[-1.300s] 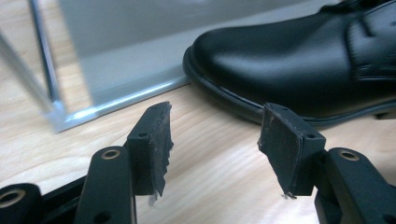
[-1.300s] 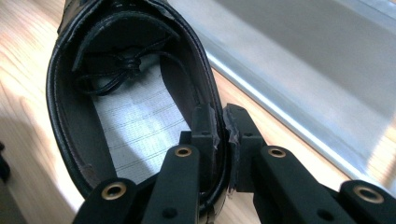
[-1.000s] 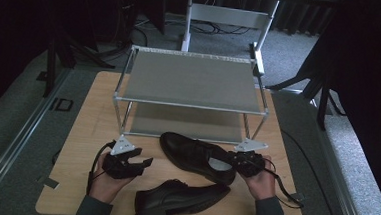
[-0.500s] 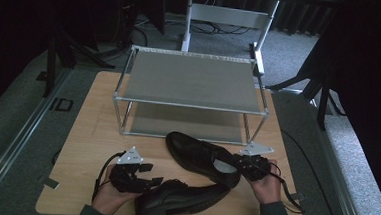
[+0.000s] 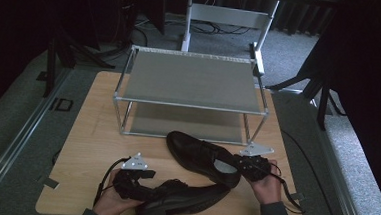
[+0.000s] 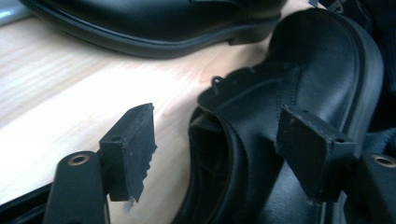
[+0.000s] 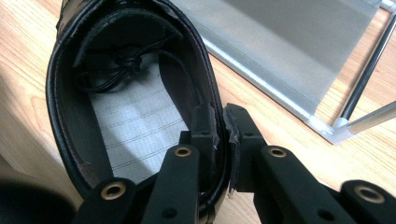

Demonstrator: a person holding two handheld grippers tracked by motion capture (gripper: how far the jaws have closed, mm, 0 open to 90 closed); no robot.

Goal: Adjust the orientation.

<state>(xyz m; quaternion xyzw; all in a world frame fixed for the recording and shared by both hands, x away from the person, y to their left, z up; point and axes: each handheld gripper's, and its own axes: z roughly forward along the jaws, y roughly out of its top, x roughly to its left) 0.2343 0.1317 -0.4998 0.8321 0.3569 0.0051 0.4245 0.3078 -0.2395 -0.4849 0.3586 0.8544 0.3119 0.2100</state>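
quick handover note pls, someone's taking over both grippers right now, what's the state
Right gripper: shut on the heel rim of the far shoe, which stands on the table before the rack.
Left gripper: jaws have just been opening and now straddle the collar of the near shoe, pads clear of it.
Done: no shoe on the rack.
Left: probably close on the near shoe, then place both on a shelf.

On the wooden table [image 5: 91, 146], my right gripper [image 5: 247, 167] meets the heel of the far shoe [image 5: 200, 155] before the rack [image 5: 192, 82], my left gripper [image 5: 141, 182] at the near shoe [image 5: 188, 200].
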